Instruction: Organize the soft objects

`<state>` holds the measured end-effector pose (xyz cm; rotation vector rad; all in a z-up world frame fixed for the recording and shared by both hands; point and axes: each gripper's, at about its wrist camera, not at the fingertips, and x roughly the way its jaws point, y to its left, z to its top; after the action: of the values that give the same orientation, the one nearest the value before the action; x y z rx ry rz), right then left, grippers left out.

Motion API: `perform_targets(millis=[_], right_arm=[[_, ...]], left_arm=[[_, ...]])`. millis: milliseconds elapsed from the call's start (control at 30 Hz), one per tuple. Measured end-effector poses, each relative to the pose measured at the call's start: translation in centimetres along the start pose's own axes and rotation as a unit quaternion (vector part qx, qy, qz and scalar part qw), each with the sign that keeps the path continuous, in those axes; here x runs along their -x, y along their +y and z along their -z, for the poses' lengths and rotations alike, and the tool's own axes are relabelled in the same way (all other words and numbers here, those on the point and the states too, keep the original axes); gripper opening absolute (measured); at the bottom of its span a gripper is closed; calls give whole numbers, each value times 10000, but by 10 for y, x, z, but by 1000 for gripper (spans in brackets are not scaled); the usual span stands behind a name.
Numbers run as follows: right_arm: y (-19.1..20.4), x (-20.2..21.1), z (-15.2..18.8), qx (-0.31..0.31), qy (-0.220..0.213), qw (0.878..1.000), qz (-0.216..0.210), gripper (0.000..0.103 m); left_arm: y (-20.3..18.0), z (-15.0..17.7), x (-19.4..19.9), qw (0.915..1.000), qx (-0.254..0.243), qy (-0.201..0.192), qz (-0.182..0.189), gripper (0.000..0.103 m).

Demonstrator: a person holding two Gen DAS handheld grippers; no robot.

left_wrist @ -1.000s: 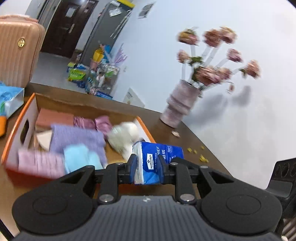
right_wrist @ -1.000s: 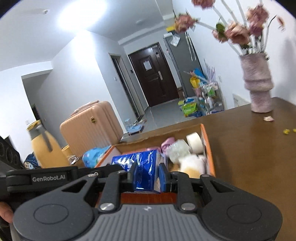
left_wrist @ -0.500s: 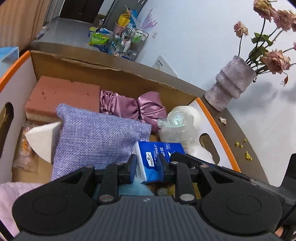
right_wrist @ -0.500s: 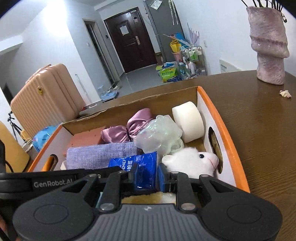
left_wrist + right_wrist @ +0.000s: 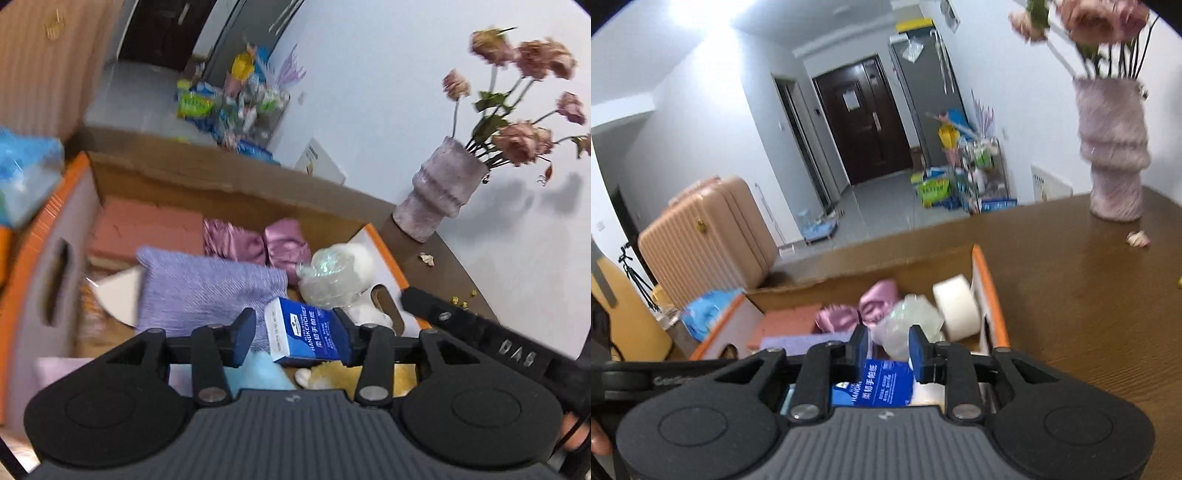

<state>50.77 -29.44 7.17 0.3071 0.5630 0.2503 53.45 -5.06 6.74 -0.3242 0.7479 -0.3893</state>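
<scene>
Now the left tongs [image 5: 293, 334], just opening, let go a light, squashy tissue pack [image 5: 308, 330] over the box [image 5: 59, 221]; right tongs [image 5: 888, 349] gape empty.

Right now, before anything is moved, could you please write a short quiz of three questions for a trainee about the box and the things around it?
1. True or false: the vase stands inside the cardboard box.
2. In the right wrist view, what lies between the satin bow and the white roll?
A. the crinkled clear bag
B. a pink sponge block
C. a suitcase
3. What colour is the woven pouch in the box?

Key
1. False: the vase stands on the table, outside the box.
2. A
3. Purple (lilac).
</scene>
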Motion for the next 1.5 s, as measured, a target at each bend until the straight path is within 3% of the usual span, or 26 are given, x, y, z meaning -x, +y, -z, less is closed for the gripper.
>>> perform_targets(millis=[167, 233, 367, 433, 500, 567, 600, 767, 1133, 1300, 1400, 1500], right_arm=[[13, 53, -7, 340, -125, 9993, -75, 27], [22, 72, -5, 570, -114, 9983, -95, 38], [34, 107, 10, 840, -194, 9963, -2, 44], [38, 125, 25, 1015, -491, 9936, 92, 74], [42, 140, 47, 1364, -1065, 9846, 238, 102], [43, 152, 70, 1592, -1443, 9760, 361, 101], [43, 155, 79, 1651, -1479, 9744, 366, 101], [43, 173, 110, 1338, -1780, 9741, 404, 101], [56, 210, 147, 1142, -1779, 9761, 498, 101], [62, 243, 192, 1608, -1866, 9684, 391, 103], [67, 261, 227, 1875, -1650, 9680, 231, 103], [76, 283, 261, 1832, -1488, 9713, 310, 103]], left_arm=[[-11, 2, 68, 9980, -302, -483, -291, 48], [-14, 9, 93, 9950, -511, -697, -499, 52], [-18, 36, 133, 9847, -911, -1054, -1047, 57], [-18, 56, 150, 9761, -1125, -1273, -1355, 68], [-17, 79, 164, 9639, -1276, -1667, -1636, 94], [-17, 106, 176, 9465, -1448, -2185, -1883, 98], [-15, 117, 180, 9421, -1539, -2273, -1924, 98], [-10, 150, 189, 9425, -1520, -2264, -1933, 98], [-6, 199, 239, 9421, -1274, -2469, -1877, 101], [-10, 252, 271, 9412, -1377, -2368, -1977, 103], [-16, 292, 291, 9362, -1404, -2471, -2066, 103], [-18, 332, 313, 9373, -1404, -2444, -2049, 103]])
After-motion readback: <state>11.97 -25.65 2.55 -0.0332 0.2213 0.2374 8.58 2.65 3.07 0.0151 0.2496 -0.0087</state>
